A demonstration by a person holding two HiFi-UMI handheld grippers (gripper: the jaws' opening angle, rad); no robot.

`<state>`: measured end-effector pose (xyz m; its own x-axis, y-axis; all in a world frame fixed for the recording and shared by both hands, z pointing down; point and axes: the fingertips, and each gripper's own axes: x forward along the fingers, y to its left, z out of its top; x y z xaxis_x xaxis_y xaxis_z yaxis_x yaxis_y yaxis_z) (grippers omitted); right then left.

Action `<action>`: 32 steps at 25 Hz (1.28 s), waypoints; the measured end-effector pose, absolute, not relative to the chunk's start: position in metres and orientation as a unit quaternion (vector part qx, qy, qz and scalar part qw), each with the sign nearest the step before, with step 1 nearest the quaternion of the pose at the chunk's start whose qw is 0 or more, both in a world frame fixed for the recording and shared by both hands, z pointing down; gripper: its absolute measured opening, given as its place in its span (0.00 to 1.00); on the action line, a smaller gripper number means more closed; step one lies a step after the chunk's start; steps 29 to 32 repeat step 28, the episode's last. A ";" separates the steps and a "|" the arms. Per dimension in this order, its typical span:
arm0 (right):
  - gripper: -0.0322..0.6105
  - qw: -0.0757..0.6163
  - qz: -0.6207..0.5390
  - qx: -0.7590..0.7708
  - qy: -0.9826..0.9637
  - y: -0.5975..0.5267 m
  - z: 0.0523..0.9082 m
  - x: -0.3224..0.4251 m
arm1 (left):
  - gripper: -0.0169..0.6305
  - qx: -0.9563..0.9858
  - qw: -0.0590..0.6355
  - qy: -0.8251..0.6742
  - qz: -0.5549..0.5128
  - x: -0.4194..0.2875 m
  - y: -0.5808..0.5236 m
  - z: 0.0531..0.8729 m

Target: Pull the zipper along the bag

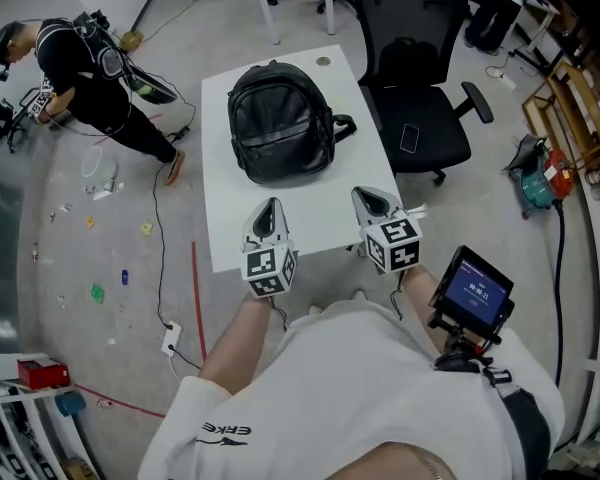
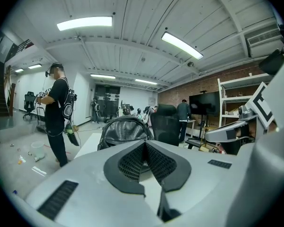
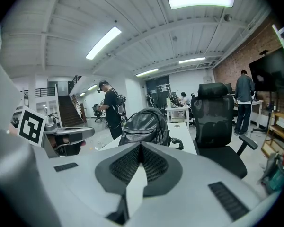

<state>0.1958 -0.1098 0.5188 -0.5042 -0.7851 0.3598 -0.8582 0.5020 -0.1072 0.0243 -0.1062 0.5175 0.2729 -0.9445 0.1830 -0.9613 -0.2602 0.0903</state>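
Floor: grey, with cables and small scattered bits lying to the left of the work area.

Surface: white, rectangular, standing in the middle of the head view.

Office chair: black, standing just beside the right-hand edge of the surface. A dark phone lies on its seat.

Bystander: a person in black clothing, standing on the floor well apart from the surface, at far left.

Bag: a black backpack lying on the far half of the surface, with one strap loop reaching toward the chair side. It is visible straight ahead in both gripper views. The zipper pull cannot be made out at this size.

Left gripper: held over the near part of the surface and pointing at the bag, apart from it. Its own view shows the jaws pressed together with nothing between them.

Right gripper: alongside the left one, over the near right part of the surface and clear of the bag. Its own view shows the jaws likewise closed on nothing.

Small screen: lit blue, mounted at the operator's right side.
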 end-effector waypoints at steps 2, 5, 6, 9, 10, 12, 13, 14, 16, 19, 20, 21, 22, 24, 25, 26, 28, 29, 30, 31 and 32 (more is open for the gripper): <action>0.05 0.133 0.136 0.481 -0.856 -0.107 0.518 0.195 | 0.03 0.793 0.093 -0.600 0.044 0.025 -0.104 0.517; 0.05 0.132 0.138 0.484 -0.854 -0.107 0.518 0.198 | 0.03 0.795 0.092 -0.597 0.043 0.028 -0.104 0.517; 0.05 0.131 0.138 0.484 -0.854 -0.108 0.519 0.199 | 0.03 0.796 0.092 -0.597 0.042 0.029 -0.106 0.517; 0.05 0.131 0.138 0.484 -0.854 -0.110 0.520 0.199 | 0.03 0.796 0.090 -0.597 0.041 0.032 -0.108 0.517; 0.05 0.131 0.137 0.483 -0.855 -0.110 0.520 0.199 | 0.03 0.797 0.090 -0.596 0.040 0.032 -0.108 0.517; 0.05 0.131 0.137 0.483 -0.855 -0.109 0.519 0.197 | 0.03 0.797 0.090 -0.596 0.040 0.032 -0.107 0.518; 0.05 0.131 0.136 0.484 -0.855 -0.108 0.519 0.196 | 0.03 0.798 0.090 -0.595 0.040 0.030 -0.106 0.518; 0.05 0.131 0.136 0.484 -0.854 -0.106 0.518 0.194 | 0.03 0.798 0.090 -0.595 0.040 0.028 -0.104 0.518; 0.05 0.131 0.135 0.486 -0.853 -0.102 0.516 0.188 | 0.03 0.799 0.091 -0.593 0.040 0.022 -0.100 0.516; 0.05 0.132 0.133 0.487 -0.853 -0.101 0.515 0.183 | 0.03 0.800 0.091 -0.592 0.039 0.018 -0.099 0.516; 0.05 0.132 0.133 0.488 -0.853 -0.101 0.515 0.183 | 0.03 0.800 0.092 -0.592 0.039 0.017 -0.100 0.517; 0.05 0.133 0.132 0.488 -0.852 -0.101 0.515 0.183 | 0.03 0.800 0.092 -0.592 0.038 0.018 -0.100 0.517; 0.05 0.133 0.132 0.489 -0.852 -0.102 0.516 0.183 | 0.03 0.800 0.092 -0.591 0.038 0.018 -0.101 0.517; 0.05 0.135 0.131 0.490 -0.851 -0.103 0.515 0.183 | 0.03 0.801 0.092 -0.590 0.037 0.018 -0.102 0.517; 0.05 0.135 0.132 0.490 -0.851 -0.103 0.515 0.182 | 0.03 0.802 0.092 -0.589 0.037 0.018 -0.103 0.516; 0.05 0.136 0.132 0.490 -0.851 -0.103 0.515 0.182 | 0.03 0.802 0.093 -0.589 0.037 0.017 -0.103 0.516; 0.05 0.138 0.132 0.490 -0.851 -0.103 0.514 0.181 | 0.03 0.803 0.094 -0.588 0.037 0.017 -0.104 0.515; 0.05 0.138 0.132 0.490 -0.851 -0.103 0.514 0.181 | 0.03 0.803 0.094 -0.588 0.037 0.017 -0.104 0.515; 0.05 0.138 0.132 0.490 -0.851 -0.103 0.514 0.181 | 0.03 0.803 0.094 -0.588 0.037 0.017 -0.104 0.515; 0.05 0.138 0.132 0.490 -0.851 -0.103 0.514 0.181 | 0.03 0.803 0.094 -0.588 0.037 0.017 -0.104 0.515; 0.05 0.138 0.132 0.490 -0.851 -0.103 0.514 0.181 | 0.03 0.803 0.094 -0.588 0.037 0.017 -0.104 0.515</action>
